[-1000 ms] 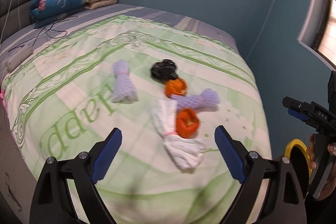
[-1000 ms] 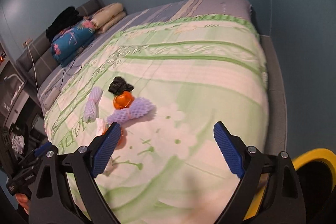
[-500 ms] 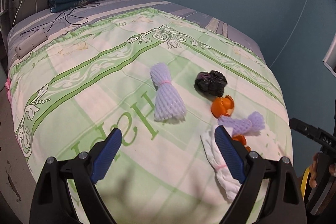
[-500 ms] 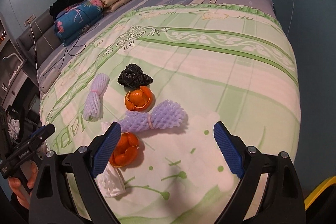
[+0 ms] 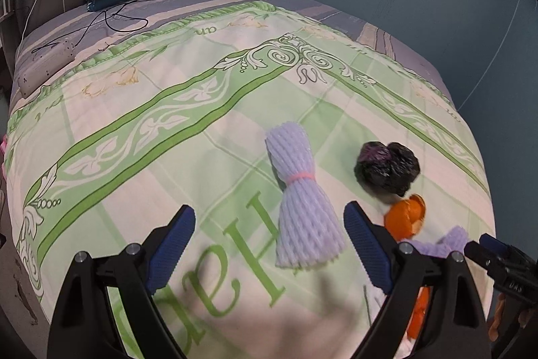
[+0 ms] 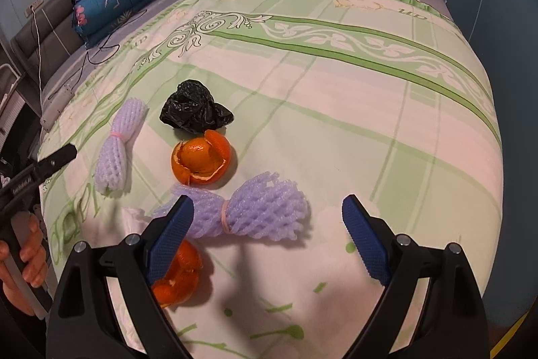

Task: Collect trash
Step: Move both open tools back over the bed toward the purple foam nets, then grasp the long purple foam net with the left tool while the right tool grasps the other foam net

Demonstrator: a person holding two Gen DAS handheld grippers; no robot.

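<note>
The left claw (image 5: 269, 244) hangs released above the green-patterned bedspread (image 5: 168, 130), a tied lavender foam-net sleeve (image 5: 302, 204) just inside its right finger. The right claw (image 6: 267, 231), also released, frames another lavender foam-net bundle (image 6: 255, 214); orange peel (image 6: 201, 160) and a crumpled black plastic bag (image 6: 195, 111) lie beyond, and what seems white netting (image 6: 132, 214) sits partly hidden behind its left finger.

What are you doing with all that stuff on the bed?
A person is picking up trash from the bed, with a grabbing tool in each hand. Both tools are open and empty. The left tool hangs over a purple foam net. The right tool hangs over another foam net, near orange peels and a black bag.
</note>
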